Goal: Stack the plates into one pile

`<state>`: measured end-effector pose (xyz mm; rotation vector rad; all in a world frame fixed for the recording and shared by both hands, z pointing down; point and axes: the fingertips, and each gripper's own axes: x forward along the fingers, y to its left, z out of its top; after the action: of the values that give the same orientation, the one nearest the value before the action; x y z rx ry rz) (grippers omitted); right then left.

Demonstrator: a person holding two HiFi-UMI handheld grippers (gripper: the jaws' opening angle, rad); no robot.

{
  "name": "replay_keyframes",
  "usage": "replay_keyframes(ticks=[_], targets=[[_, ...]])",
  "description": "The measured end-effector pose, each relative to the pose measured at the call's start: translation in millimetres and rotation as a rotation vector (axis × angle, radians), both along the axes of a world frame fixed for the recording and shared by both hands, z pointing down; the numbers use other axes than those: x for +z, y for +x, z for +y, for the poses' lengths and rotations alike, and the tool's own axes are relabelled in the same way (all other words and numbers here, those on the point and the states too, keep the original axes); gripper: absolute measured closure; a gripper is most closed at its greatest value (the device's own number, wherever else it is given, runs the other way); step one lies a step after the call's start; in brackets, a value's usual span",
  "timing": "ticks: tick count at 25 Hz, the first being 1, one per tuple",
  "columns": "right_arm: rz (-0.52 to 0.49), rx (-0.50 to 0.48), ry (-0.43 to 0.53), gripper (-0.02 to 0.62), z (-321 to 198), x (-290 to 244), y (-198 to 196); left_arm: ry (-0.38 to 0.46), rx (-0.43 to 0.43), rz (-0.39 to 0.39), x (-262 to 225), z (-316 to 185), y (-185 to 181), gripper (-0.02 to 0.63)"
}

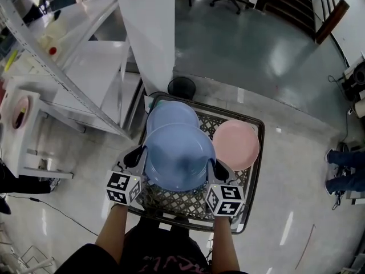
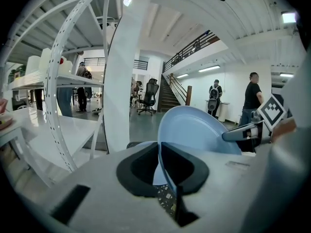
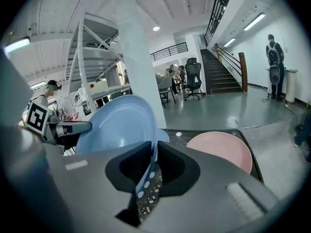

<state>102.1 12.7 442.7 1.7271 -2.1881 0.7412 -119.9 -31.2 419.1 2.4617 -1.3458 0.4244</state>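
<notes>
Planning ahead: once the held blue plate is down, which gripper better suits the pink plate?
Right, probably: the right gripper grips the held blue plate beside the pink plate; the left gripper grips its far rim.

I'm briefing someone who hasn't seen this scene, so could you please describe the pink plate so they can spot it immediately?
Start at the dark lattice-bottomed basket in the middle of the head view. Look to its right side: the pink round plate rests there. Its neighbours are both light blue, so its colour alone gives it away.
</notes>
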Motion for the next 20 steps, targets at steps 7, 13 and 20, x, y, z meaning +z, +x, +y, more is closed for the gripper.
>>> replay_keyframes(ticks=[7,13,20], targets=[[0.005,-0.022,-0.048,0.545,-38,28,-16,-0.043,-0.014,-0.006,30,-37,-16,0.590],[0.008,-0.027,-0.085,0.545,-73,52,-26,-0.079,-0.015,-0.017,56,-70,-27,0.589],[0.009,-0.017,-0.119,0.548,-109,82,-33,-0.112,-0.004,-0.029,90,-110,-33,0.588]])
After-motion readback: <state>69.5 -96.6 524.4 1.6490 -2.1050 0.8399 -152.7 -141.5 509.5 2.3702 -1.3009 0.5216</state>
